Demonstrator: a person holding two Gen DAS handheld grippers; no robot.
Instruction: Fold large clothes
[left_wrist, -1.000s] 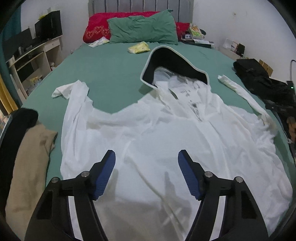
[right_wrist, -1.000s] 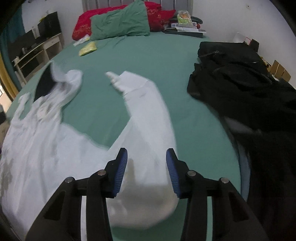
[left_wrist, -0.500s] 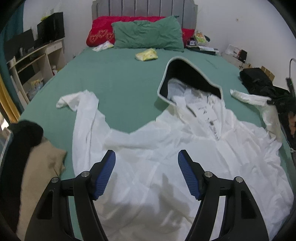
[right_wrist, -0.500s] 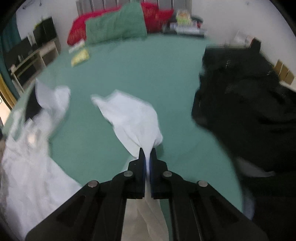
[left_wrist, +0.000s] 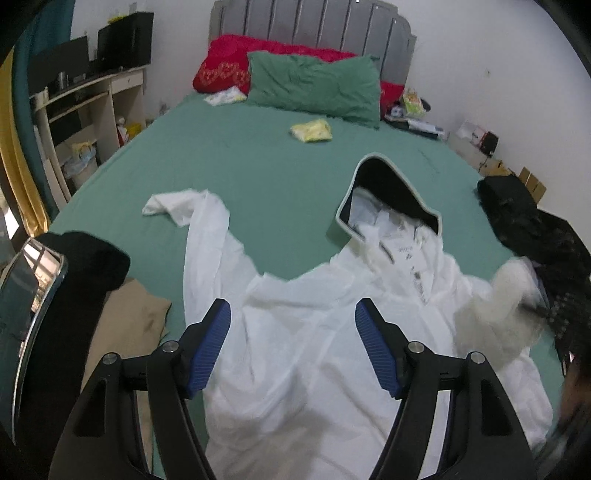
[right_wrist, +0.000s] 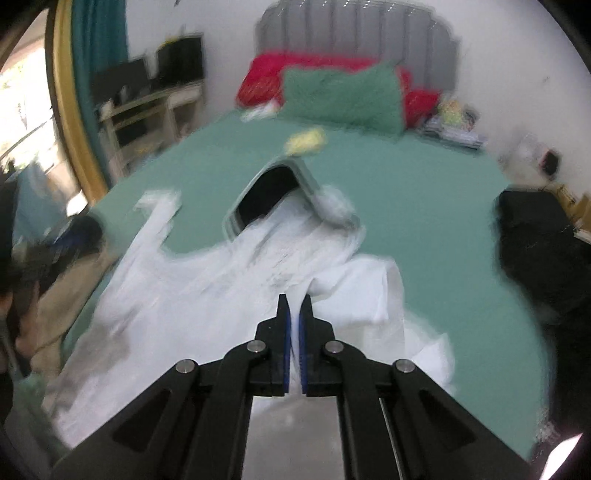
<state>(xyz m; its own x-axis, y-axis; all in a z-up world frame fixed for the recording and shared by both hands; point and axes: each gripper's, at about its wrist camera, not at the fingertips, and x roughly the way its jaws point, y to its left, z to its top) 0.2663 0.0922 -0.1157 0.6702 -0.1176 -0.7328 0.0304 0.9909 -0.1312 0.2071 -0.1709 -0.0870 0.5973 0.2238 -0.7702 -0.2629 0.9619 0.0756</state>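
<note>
White hooded garment lies spread face-up on the green bed, directly ahead of and beneath both tongs; hood with dark lining points away from them. Right tongs clenched on white sleeve fabric, a thin fold showing between the blue pads; the sleeve is lifted and doubled over toward the garment's chest. Left tongs released, jaws wide, hovering above the body panel with nothing between them. Opposite sleeve lies stretched out, beyond and to the left of the left tongs.

Risks, judged: the pinch holds little cloth, so a quick pull may slip it free. With the body unpinned, drag could shift or wrinkle the whole garment. Black clothing right of the tongs could snag.
</note>
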